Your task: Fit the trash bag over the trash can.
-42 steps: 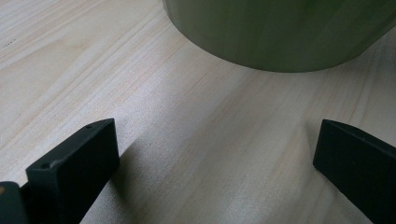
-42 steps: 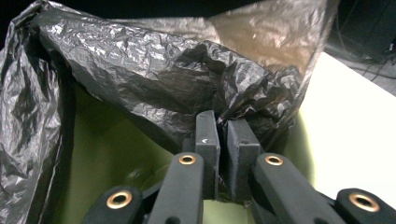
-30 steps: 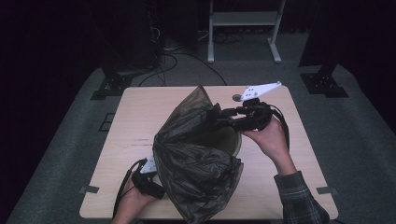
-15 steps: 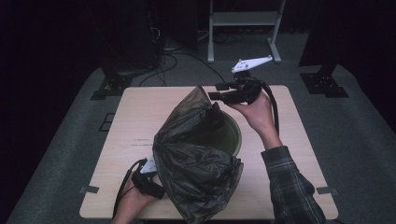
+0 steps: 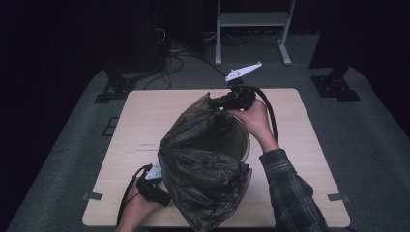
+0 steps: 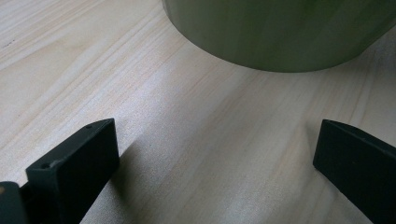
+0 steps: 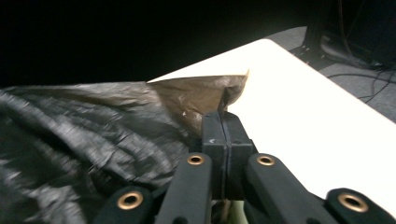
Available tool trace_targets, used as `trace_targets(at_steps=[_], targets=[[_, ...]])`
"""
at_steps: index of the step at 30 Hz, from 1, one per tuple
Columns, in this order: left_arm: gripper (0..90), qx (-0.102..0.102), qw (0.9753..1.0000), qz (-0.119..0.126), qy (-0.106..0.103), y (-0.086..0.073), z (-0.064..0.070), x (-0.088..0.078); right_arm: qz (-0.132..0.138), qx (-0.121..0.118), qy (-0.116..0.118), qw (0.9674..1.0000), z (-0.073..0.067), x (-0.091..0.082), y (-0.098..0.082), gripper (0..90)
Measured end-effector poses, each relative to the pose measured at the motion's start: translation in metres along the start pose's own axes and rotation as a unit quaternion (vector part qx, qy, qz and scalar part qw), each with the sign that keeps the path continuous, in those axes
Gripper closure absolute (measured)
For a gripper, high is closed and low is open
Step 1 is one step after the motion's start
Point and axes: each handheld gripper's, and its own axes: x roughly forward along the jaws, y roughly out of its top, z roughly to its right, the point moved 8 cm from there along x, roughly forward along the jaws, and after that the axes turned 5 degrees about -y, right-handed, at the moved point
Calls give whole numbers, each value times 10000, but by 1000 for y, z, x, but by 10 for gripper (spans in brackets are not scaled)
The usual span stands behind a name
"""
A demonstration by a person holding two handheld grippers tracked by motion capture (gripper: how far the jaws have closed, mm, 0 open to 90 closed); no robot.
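Right gripper (image 7: pixel 223 126) has just clamped its jaws tight on the dark crinkled plastic bag's (image 5: pixel 203 164) edge at twelve o'clock; left gripper (image 6: pixel 215 154) gapes empty by the round green bin (image 6: pixel 280 32).

The right gripper (image 5: pixel 218 102) has drifted left along the far side of the worktop (image 5: pixel 145 125) from where it was a second ago, out past the bin's right rim. Its jaws, half open until a moment ago, have just been closing and now pinch the far edge of the dark bin bag (image 5: pixel 203 159). That edge, earlier slack over the green bin (image 5: pixel 237 142), is drawn up into a taut peak, and more of the bin's inside now shows.
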Motion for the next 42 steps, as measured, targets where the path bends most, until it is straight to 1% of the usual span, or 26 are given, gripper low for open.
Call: trace_targets(at_steps=[5,9,11,12,13,14,15,17,23,24,26,28,29,31,32,34,38,42], targets=[[0,2,10000,-2,1,0,0,0,-107,-66,18,9999,-9,-12,-17,897],[0,10,10000,-11,0,0,0,0,-290,-266,27,9992,-22,-19,-34,897],[0,21,10000,-23,-1,0,0,0,-298,-351,106,9989,-31,-23,-39,896],[0,24,10000,-26,-2,0,0,0,-343,-412,76,9985,-35,-25,-41,892],[0,26,10000,-27,-2,0,0,0,-359,-473,32,9982,-38,-27,-43,853],[0,27,10000,-28,-1,0,0,0,-353,-506,-24,9981,-39,-29,-44,797],[0,27,10000,-28,-1,0,0,0,-347,-516,-69,9980,-40,-32,-45,777],[0,25,10000,-26,-1,0,0,0,-283,-522,-205,9980,-40,-39,-46,701],[0,32,10000,-35,-2,0,0,0,-24,-367,-451,9983,-30,-67,-50,618],[0,32,10000,-36,-3,0,0,0,3,-341,-468,9983,-29,-72,-51,615],[0,34,10000,-37,-4,0,0,0,149,-274,-475,9984,-27,-81,-51,598],[0,34,10000,-36,-4,0,0,0,239,-271,-400,9985,-31,-86,-49,579],[0,34,10000,-36,-4,0,0,0,265,-281,-364,9986,-33,-87,-48,566],[0,36,10000,-38,-4,0,0,0,313,-320,-214,9988,-41,-86,-45,529],[0,35,10000,-38,-4,0,0,0,322,-350,-123,9988,-45,-84,-43,528],[0,36,10000,-38,-4,0,0,0,319,-450,-44,9985,-53,-78,-40,508],[0,36,10000,-37,-4,0,0,0,234,-606,200,9977,-71,-58,-32,482],[0,35,10000,-36,-4,0,0,0,152,-738,344,9966,-86,-38,-22,465]])
